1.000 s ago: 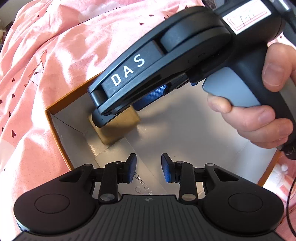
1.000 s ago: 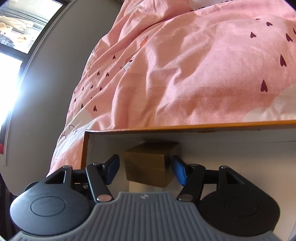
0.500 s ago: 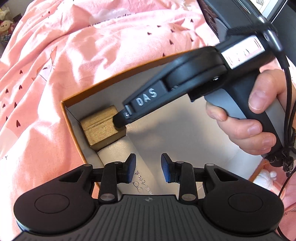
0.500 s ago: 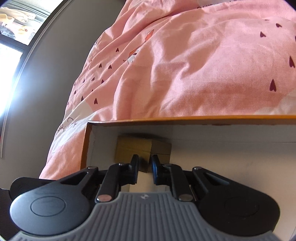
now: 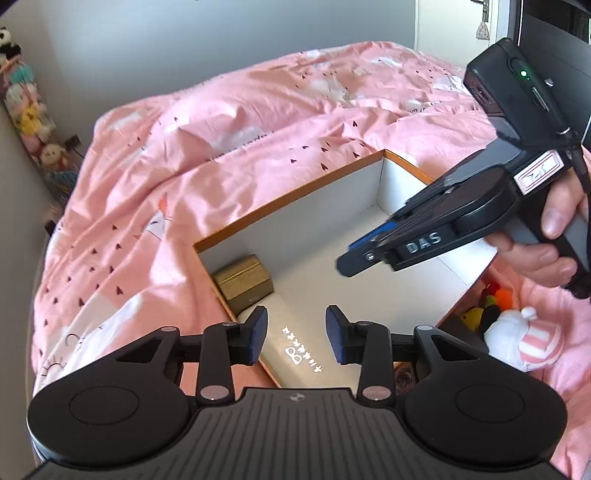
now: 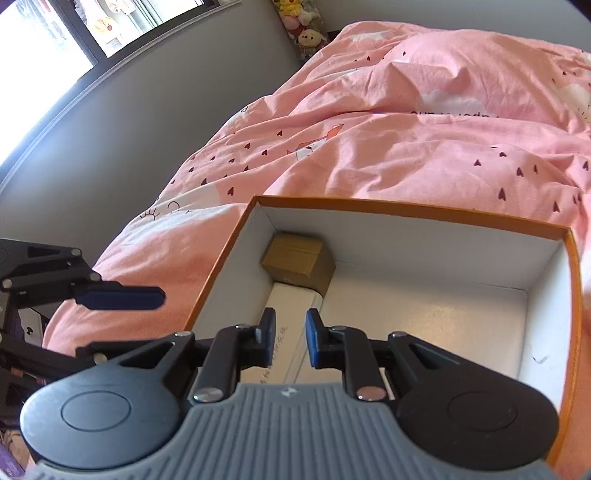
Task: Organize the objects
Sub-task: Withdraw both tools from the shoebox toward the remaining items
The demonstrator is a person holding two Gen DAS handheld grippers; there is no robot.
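An orange box with white inside [image 5: 291,205] [image 6: 406,212] lies open on the pink bed. A small brown carton [image 5: 243,281] [image 6: 298,261] sits in its far left corner. A flat white pack with print [image 5: 295,350] [image 6: 291,306] lies beside it along the left wall. My left gripper [image 5: 296,334] is open and empty above the box's near left edge. My right gripper [image 6: 289,338] is held above the box, jaws slightly apart and empty; it also shows in the left wrist view [image 5: 369,251].
A pink duvet with small hearts [image 5: 221,140] [image 6: 406,122] covers the bed. Plush toys [image 5: 513,332] lie beside the box's right side. More plush toys [image 5: 26,110] stand against the grey wall. A window [image 6: 74,33] is at the left.
The right gripper let go of the brown carton, shut, then lifted back from the corner with jaws slightly apart. Both grippers have risen and pulled back from the box.
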